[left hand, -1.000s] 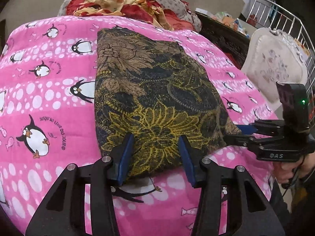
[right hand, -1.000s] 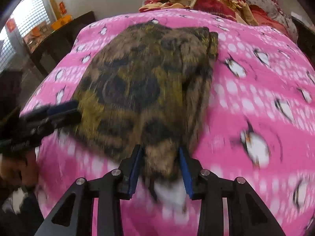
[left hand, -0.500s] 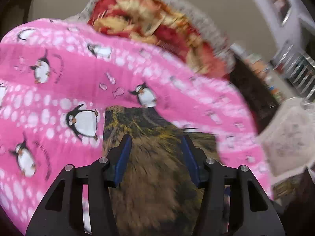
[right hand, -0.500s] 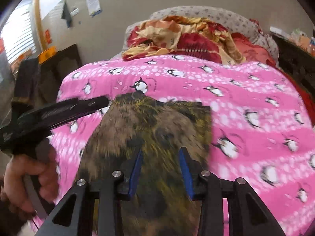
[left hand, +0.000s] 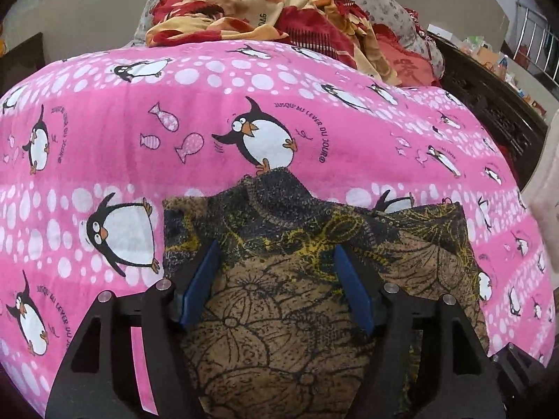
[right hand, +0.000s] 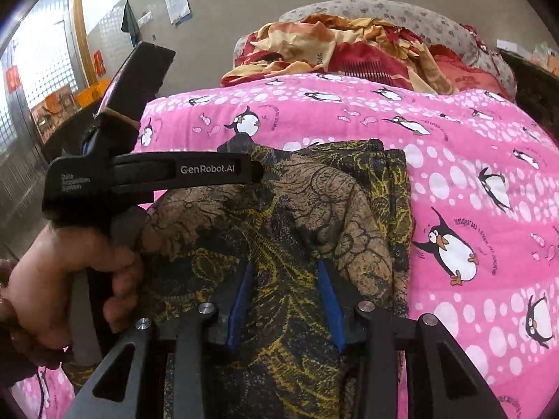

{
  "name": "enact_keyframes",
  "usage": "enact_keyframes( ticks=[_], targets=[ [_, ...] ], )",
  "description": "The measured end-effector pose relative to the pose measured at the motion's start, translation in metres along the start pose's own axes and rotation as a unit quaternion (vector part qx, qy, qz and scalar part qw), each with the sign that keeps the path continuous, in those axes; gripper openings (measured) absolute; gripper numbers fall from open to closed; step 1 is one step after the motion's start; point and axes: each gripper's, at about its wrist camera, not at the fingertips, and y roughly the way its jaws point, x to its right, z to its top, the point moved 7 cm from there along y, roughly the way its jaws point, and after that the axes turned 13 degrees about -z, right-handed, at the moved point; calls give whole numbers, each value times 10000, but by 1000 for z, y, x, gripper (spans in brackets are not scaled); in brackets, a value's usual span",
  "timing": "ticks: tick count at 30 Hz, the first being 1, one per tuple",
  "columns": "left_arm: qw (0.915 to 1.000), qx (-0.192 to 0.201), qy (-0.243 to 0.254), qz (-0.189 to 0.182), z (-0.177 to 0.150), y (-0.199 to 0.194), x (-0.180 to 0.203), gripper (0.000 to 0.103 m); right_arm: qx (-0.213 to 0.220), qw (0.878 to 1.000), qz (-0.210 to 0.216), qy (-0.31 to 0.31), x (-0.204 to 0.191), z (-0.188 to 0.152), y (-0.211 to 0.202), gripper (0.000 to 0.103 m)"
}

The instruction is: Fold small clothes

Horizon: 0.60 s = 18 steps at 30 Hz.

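- Pink cotton bedsheet printed with penguins, fish and white dots (left hand: 104,146) is covering the whole bed and lying under everything else.
- Red, orange and cream crumpled blanket (left hand: 265,10) is sitting heaped at the far end of the bed, leaning against a grey patterned pillow (right hand: 401,14).
- Dark brown-and-black garment with a yellow floral print (left hand: 279,314) is lying near the front edge of the sheet, doubled over on itself, with a dark rumpled peak (left hand: 276,188) poking up at its far edge and touching a printed penguin's feet. From the right wrist view its right-hand border (right hand: 394,188) is running straight along the pink sheet.
- Left gripper (left hand: 279,279), a black frame with blue finger pads (left hand: 201,282), is hovering over the garment with its fingers spread wide; the brown cloth is filling the gap between them, though I cannot tell whether any of it is caught.
- Right gripper (right hand: 284,300) is standing over the garment's near part, its blue pads (right hand: 330,303) held apart with a ridge of fabric rising between them.
- Person's bare left hand (right hand: 66,279) is wrapping around the left gripper's handle, whose black arm, lettered "GenRobot.AI" (right hand: 206,169), is reaching across the garment's left side.
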Motion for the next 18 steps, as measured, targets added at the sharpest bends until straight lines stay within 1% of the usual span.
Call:
enact_keyframes(
  ticks=[2,4,5,6,7,8,9,10,11,12,13,14,15,16,18],
  targets=[
    [10000,-38,4,-12,-2,-3,2,69,14,10000,-51,-43,-3,1,-1,38],
    [9996,-268,-44,-96,-2,-13,4,69,23,9999,-110,-115,-5,0,-2,38],
    [9994,-317,-70,-145,-3,-20,7,69,28,9998,-113,-144,-6,-1,-3,38],
    [9991,-359,-85,-186,-7,-33,9,69,25,9999,-94,-130,-4,-1,-4,38],
    [9992,-377,-34,-129,-14,-48,12,69,-7,9999,-43,-97,-3,-2,-7,38],
    [9992,-390,32,-34,-24,-63,14,71,-68,9999,-12,-91,-1,-5,-13,38],
    [9992,-399,85,52,-34,-75,16,79,-102,9999,-15,-89,1,-9,-21,40],
    [9990,-401,130,159,-47,-87,16,83,-142,9998,-37,-92,2,-13,-28,43],
    [9987,-387,170,270,-62,-99,15,84,-288,9995,38,-129,4,-22,-40,50],
    [9986,-349,206,354,-82,-112,13,84,-305,9993,91,-175,7,-30,-50,53],
    [9985,-361,189,374,-94,-116,11,84,-270,9993,41,-237,12,-37,-60,57],
    [9982,-417,118,414,-108,-119,7,84,-241,9992,-65,-296,18,-46,-67,70],
    [9977,-496,-15,451,-125,-118,1,84,-227,9991,-138,-320,24,-51,-70,78],
    [9979,-480,-166,402,-137,-117,-4,85,-213,9991,-196,-305,35,-62,-74,79],
    [9986,-155,-466,213,-145,-119,-12,91,-334,9992,-139,-155,48,-77,-71,89]
  ],
)
